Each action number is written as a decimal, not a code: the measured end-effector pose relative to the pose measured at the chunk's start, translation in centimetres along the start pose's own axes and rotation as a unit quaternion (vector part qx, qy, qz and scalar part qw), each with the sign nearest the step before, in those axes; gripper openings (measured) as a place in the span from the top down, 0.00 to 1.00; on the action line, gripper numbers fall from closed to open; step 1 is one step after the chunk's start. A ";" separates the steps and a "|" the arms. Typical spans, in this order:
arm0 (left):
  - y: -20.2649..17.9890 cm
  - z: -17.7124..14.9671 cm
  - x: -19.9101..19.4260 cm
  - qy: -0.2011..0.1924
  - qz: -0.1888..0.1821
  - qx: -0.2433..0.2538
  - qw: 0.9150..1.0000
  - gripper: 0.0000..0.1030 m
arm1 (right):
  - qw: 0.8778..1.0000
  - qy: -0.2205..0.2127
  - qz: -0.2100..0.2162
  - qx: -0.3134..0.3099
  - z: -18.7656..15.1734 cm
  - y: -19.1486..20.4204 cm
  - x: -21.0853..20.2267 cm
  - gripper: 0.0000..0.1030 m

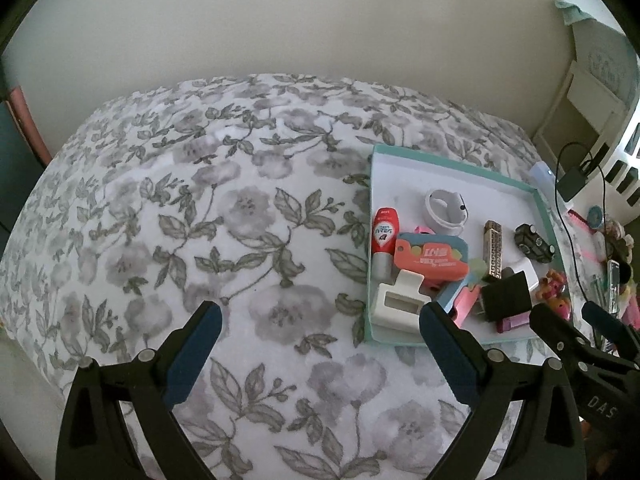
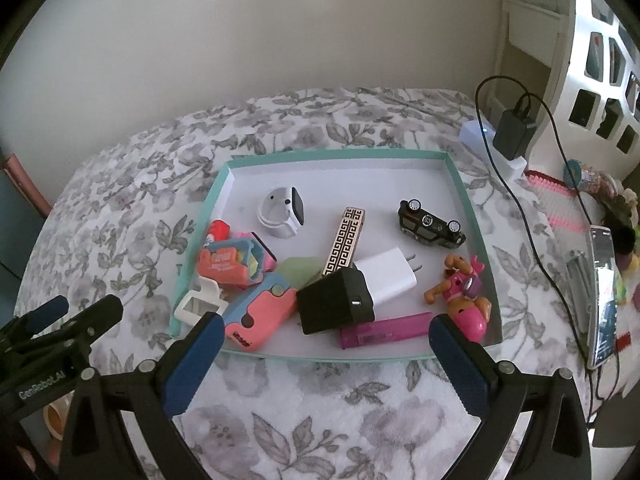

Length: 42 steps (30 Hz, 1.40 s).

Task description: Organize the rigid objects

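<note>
The left gripper (image 1: 320, 320) is hovering over bare floral bedspread (image 1: 240, 220), fingers spread wide with nothing between them, and the right gripper (image 2: 326, 334) is hanging above the near rim of the teal tray (image 2: 472, 208), its fingers just as wide and just as empty. All the rigid objects are sitting inside that tray, which is lying on the bed. Sweeping left to right across the right wrist view: at about nine o'clock the red tube (image 2: 218, 232), the orange case (image 2: 224, 266) and the white clip (image 2: 196, 304) are crowding the tray's left wall, and the pink-and-blue toy (image 2: 260, 316) is leaning up against them, so any grab here is risking a nudge that topples the whole cluster. The white smartwatch (image 2: 282, 212) is sitting clear at eleven o'clock, an easier pick. At the centre the black charger (image 2: 336, 306) is lying against the white charger (image 2: 390, 276), with the patterned gold bar (image 2: 344, 244) touching them and the purple lighter (image 2: 384, 330) just beside the black block at six o'clock; closing on one is likely dragging its neighbours along. Toward one o'clock the black toy car (image 2: 430, 224) is lying on its side, and wheels mean it could be rolling off if released carelessly. At four o'clock the pink pup figure (image 2: 460, 296) is looking lumpy and awkward for flat fingers, a slip waiting to happen. Further right, a black cable (image 2: 516, 208) is trailing across the bed, ready to snag a passing gripper, and the soft bedding is threatening to tilt the tray under any downward press.
</note>
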State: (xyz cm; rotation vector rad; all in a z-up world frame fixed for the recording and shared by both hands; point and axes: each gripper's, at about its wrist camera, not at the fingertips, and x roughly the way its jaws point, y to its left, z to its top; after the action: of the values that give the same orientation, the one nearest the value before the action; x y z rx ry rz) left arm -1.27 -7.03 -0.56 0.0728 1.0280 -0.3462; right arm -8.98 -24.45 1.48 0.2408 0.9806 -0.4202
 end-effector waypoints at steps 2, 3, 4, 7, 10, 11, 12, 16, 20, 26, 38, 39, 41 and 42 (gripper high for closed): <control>0.0 0.0 -0.1 -0.003 0.008 0.001 1.000 0.04 | 1.000 -0.003 0.000 0.002 0.0 -0.1 -0.1 0.00; -0.1 0.0 -0.2 -0.006 0.015 0.004 1.000 0.04 | 1.000 -0.004 -0.001 0.004 0.0 -0.1 -0.2 0.00; -0.2 0.0 -0.3 -0.009 0.021 0.007 1.000 0.04 | 1.000 -0.004 -0.001 0.005 0.0 -0.1 -0.2 0.00; -0.3 0.1 -0.4 -0.011 0.020 0.009 1.000 0.04 | 1.000 -0.002 0.001 0.006 0.0 -0.2 -0.1 0.00; -0.2 0.1 -0.4 -0.012 0.022 0.007 1.000 0.04 | 1.000 -0.002 0.001 0.006 0.0 -0.1 -0.1 0.00; -0.2 0.1 -0.4 -0.012 0.023 0.006 1.000 0.04 | 1.000 -0.002 0.001 0.005 -0.1 -0.1 0.0 0.00; -0.1 0.1 -0.4 -0.011 0.024 0.005 1.000 0.04 | 1.000 -0.001 0.002 0.005 -0.1 -0.2 0.0 0.00; 0.1 0.1 -0.3 -0.011 0.026 -0.001 1.000 0.04 | 1.000 0.001 0.002 0.006 -0.1 -0.1 0.0 0.00; 0.0 0.1 -0.2 -0.011 0.033 -0.001 0.999 0.04 | 1.000 0.001 0.002 0.005 -0.1 -0.1 0.0 0.00; 0.0 0.2 -0.1 -0.010 0.035 -0.001 0.999 0.04 | 1.000 0.002 0.002 0.005 0.0 -0.1 0.1 0.00; 0.3 0.3 0.2 -0.001 0.035 -0.007 0.999 0.04 | 1.000 0.004 0.002 0.003 -0.1 -0.1 0.3 0.00; 0.3 0.3 0.2 -0.002 0.036 -0.006 0.999 0.04 | 1.000 0.004 0.002 0.003 -0.1 -0.1 0.3 0.00; 0.3 0.3 0.3 -0.002 0.038 -0.005 0.999 0.04 | 1.000 0.004 0.002 0.004 -0.1 -0.1 0.3 0.00; 0.3 0.3 0.2 -0.002 0.039 -0.005 0.999 0.04 | 1.000 0.004 0.001 0.004 -0.1 -0.1 0.3 0.00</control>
State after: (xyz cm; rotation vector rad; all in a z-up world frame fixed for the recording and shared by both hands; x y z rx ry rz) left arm -0.85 -6.85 -0.66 0.1033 1.0196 -0.2698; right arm -8.97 -24.55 1.13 0.2510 0.9874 -0.4206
